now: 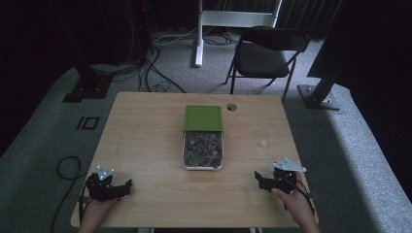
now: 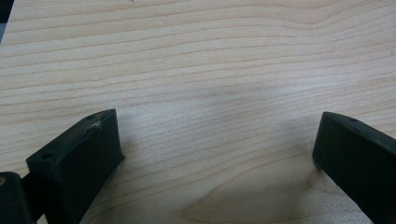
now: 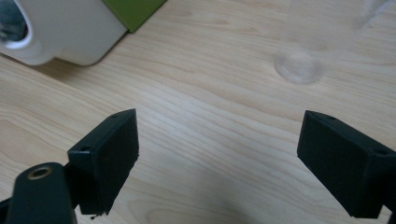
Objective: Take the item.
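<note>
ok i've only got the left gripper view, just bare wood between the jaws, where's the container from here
observer: the white container sits mid-table, ahead and to the right of the left gripper, well apart from it.
operator: is it shut
observer: no, its green lid lies at its far end, and dark pieces with orange spots show inside.
operator: and the other gripper
observer: the right gripper is open over the bare table, with a clear glass standing just ahead of it.
</note>
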The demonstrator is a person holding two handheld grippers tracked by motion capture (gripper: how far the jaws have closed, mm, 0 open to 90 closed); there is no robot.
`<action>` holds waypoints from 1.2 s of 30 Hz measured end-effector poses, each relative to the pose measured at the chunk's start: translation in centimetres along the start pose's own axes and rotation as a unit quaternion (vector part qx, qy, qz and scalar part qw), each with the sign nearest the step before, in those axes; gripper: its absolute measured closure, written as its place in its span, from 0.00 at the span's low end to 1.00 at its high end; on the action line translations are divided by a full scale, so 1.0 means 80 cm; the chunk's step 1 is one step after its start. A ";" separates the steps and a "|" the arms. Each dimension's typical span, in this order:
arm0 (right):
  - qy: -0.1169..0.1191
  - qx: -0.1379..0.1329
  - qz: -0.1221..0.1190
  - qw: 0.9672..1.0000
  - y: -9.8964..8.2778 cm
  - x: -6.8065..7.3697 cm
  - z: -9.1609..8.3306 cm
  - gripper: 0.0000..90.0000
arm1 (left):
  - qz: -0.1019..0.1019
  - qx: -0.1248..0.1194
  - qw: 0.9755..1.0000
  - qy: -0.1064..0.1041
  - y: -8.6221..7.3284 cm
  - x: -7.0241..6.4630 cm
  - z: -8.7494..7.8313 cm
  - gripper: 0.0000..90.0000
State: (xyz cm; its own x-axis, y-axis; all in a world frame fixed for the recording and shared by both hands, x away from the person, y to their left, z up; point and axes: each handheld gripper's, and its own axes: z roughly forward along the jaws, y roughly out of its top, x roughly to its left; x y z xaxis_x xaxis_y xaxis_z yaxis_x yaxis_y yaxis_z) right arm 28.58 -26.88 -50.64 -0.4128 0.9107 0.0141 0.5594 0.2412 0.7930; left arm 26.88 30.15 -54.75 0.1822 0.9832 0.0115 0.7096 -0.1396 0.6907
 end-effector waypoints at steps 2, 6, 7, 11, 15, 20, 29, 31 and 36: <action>0.005 -0.005 -0.002 1.000 0.005 0.004 -0.001 0.14 | 0.001 0.001 1.000 0.000 0.000 0.000 0.000 0.02; 0.012 -0.011 -0.007 1.000 0.014 0.011 -0.001 0.14 | 0.001 0.001 1.000 0.000 0.000 0.000 0.000 0.02; 0.012 -0.011 -0.007 1.000 0.014 0.011 -0.001 0.14 | 0.000 0.000 1.000 0.000 0.000 0.000 0.000 0.02; 0.020 -0.015 -0.017 1.000 0.023 0.020 0.000 0.14 | -0.001 -0.001 1.000 0.000 0.000 0.000 0.000 0.02; 0.028 -0.021 -0.024 0.999 0.033 0.028 0.002 0.14 | -0.001 -0.001 1.000 0.000 0.000 0.000 0.000 0.02; 0.035 -0.024 -0.027 0.999 0.043 0.036 0.004 0.14 | -0.001 -0.001 1.000 0.000 0.000 0.000 0.000 0.02; 0.043 -0.033 -0.035 0.998 0.057 0.045 0.004 0.15 | -0.001 -0.001 1.000 0.000 0.000 0.000 0.000 0.02; 0.047 -0.035 -0.042 0.997 0.064 0.051 0.004 0.15 | -0.001 -0.001 1.000 0.000 0.000 0.000 0.000 0.02; 0.052 -0.035 -0.049 0.997 0.070 0.056 0.006 0.15 | -0.001 -0.001 1.000 0.000 0.000 0.000 0.000 0.02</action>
State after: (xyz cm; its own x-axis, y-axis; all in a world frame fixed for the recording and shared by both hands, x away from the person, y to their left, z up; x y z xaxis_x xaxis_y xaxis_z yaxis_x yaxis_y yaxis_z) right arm 30.20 -21.32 -46.41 -0.5372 0.8434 -0.0043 0.4628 0.2990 0.8345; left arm 26.89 30.13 -54.75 0.1805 0.9835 0.0098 0.7091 -0.1370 0.6916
